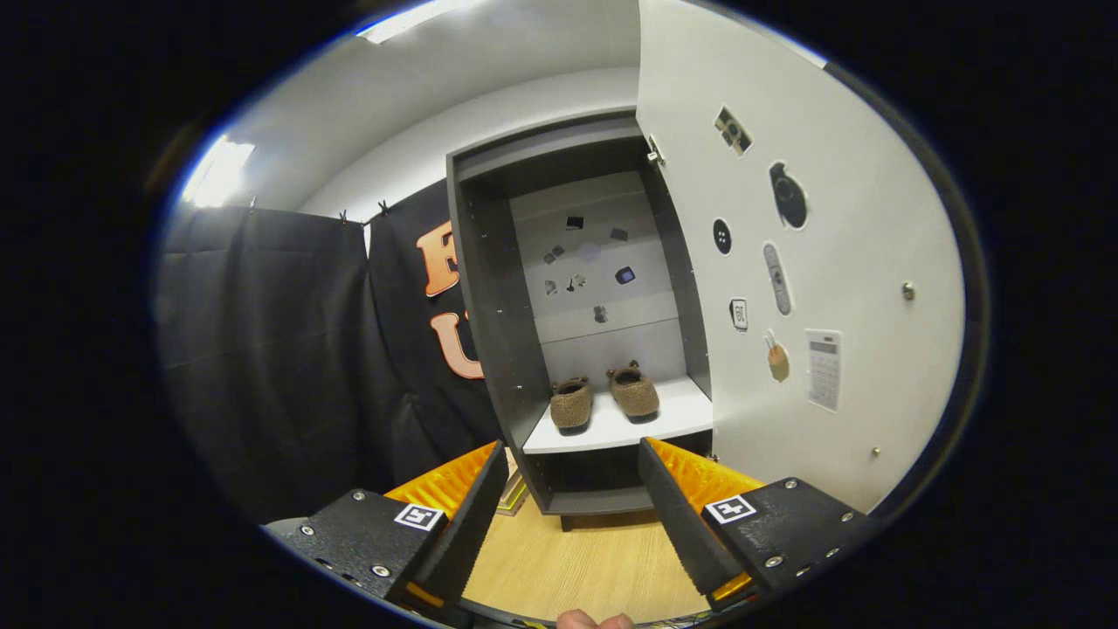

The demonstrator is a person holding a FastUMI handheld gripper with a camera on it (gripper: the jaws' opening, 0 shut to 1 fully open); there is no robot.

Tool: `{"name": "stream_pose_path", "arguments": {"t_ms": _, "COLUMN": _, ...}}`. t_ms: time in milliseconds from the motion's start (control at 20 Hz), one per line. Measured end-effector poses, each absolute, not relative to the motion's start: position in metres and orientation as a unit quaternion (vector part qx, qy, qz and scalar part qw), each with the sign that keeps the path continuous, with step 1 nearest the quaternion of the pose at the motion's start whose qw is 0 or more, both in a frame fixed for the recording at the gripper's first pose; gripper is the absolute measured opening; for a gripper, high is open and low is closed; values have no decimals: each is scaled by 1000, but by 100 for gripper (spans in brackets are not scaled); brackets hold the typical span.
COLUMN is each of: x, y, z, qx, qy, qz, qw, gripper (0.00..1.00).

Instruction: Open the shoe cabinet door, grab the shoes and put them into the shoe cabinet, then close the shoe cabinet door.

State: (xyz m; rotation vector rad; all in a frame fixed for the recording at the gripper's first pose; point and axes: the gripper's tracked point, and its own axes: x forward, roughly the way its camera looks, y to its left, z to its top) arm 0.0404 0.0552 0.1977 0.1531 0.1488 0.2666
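Fingertip of a hand (594, 620) just visible at the very bottom, under the gripper (572, 476). Gripper fingers (467, 524) black with orange ribbed backs, spread wide apart, nothing held between them, nothing touched. Between and under the fingers, light wooden floor (568, 563). Just beyond the fingertips, dark grey shoe cabinet (489, 297) standing on that floor, with a low dark compartment at the bottom and a white shelf (672, 424) above it. On the shelf, two brown fluffy shoes (603, 397) side by side, near each other but not touching, toes pointing outward to the front, the left one slightly closer to the shelf edge. Behind the shoes, pale back panel of the cabinet with several small dark stickers (590, 258). To the right of the opening, white cabinet door (856, 218) swung fully open, hinged at the right side of the cabinet, carrying more stickers and a few small metal screw heads. To the left of the cabinet, black cloth wall (279, 349). Above all, white ceiling with bright lamps (218, 170).
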Motion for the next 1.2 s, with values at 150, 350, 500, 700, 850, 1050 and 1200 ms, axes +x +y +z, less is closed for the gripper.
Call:
{"name": "stream_pose_path", "arguments": {"t_ms": 150, "x": 17, "y": 35, "z": 204, "qx": 77, "qy": 66, "qz": 127, "qw": 987, "gripper": 93}}
{"name": "stream_pose_path", "arguments": {"t_ms": 350, "x": -8, "y": -4, "z": 205, "qx": 84, "qy": 64, "qz": 114, "qw": 988, "gripper": 93}}
{"name": "stream_pose_path", "arguments": {"t_ms": 500, "x": -18, "y": -43, "z": 208, "qx": 95, "qy": 58, "qz": 89, "qw": 990, "gripper": 93}}
{"name": "stream_pose_path", "arguments": {"t_ms": 700, "x": -27, "y": -88, "z": 212, "qx": 105, "qy": 50, "qz": 73, "qw": 990, "gripper": 93}}
{"name": "stream_pose_path", "arguments": {"t_ms": 850, "x": -28, "y": -116, "z": 215, "qx": 106, "qy": 45, "qz": 64, "qw": 991, "gripper": 93}}
{"name": "stream_pose_path", "arguments": {"t_ms": 1050, "x": -16, "y": -151, "z": 216, "qx": 82, "qy": 47, "qz": 49, "qw": 994, "gripper": 93}}
{"name": "stream_pose_path", "arguments": {"t_ms": 1200, "x": -6, "y": -163, "z": 222, "qx": 71, "qy": 38, "qz": 49, "qw": 996, "gripper": 93}}
